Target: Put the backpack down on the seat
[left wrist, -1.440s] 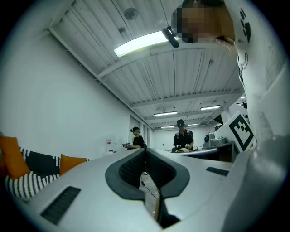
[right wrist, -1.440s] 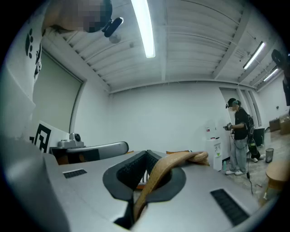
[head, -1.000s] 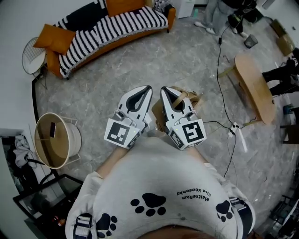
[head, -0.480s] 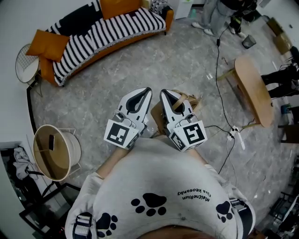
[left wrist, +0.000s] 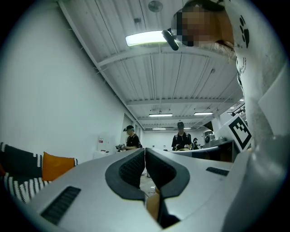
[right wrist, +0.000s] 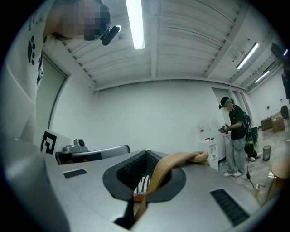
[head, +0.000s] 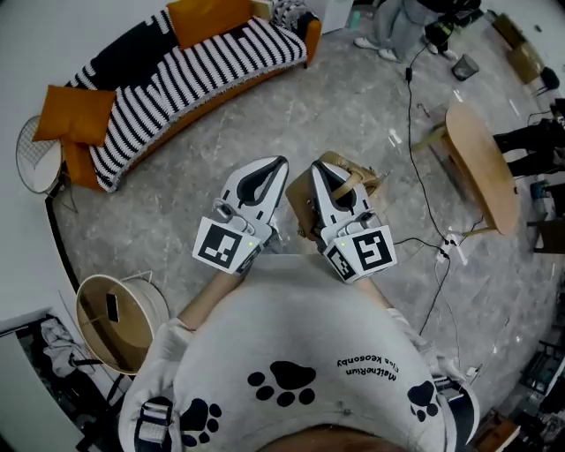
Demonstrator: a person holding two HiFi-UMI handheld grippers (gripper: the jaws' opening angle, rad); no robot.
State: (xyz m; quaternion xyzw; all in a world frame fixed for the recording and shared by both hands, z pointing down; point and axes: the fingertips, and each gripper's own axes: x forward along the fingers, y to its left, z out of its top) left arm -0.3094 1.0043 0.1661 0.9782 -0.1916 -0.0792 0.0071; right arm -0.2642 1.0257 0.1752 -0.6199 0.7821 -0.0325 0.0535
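Note:
The tan backpack (head: pixel 303 205) hangs below and between my two grippers, close to the person's chest. Its tan strap (right wrist: pixel 170 166) runs through the right gripper (head: pixel 319 168), whose jaws are shut on it; the strap's loop lies over the jaw top (head: pixel 356 181). The left gripper (head: pixel 279 165) stands beside it, jaws shut together (left wrist: pixel 144 152) with nothing seen between the pads. A striped sofa (head: pixel 181 75) with orange cushions lies far left across the floor. A round wooden seat (head: pixel 481 163) stands at the right.
A round basket (head: pixel 115 313) sits on the floor at the lower left. A black cable (head: pixel 415 168) runs across the grey floor to a power strip (head: pixel 452 247). People stand at the far top (head: pixel 393 26) and by a water cooler (right wrist: pixel 235 136).
The head view has shifted: the sofa and basket sit lower and further left in the picture. Both grippers and the hanging backpack hold the same pose.

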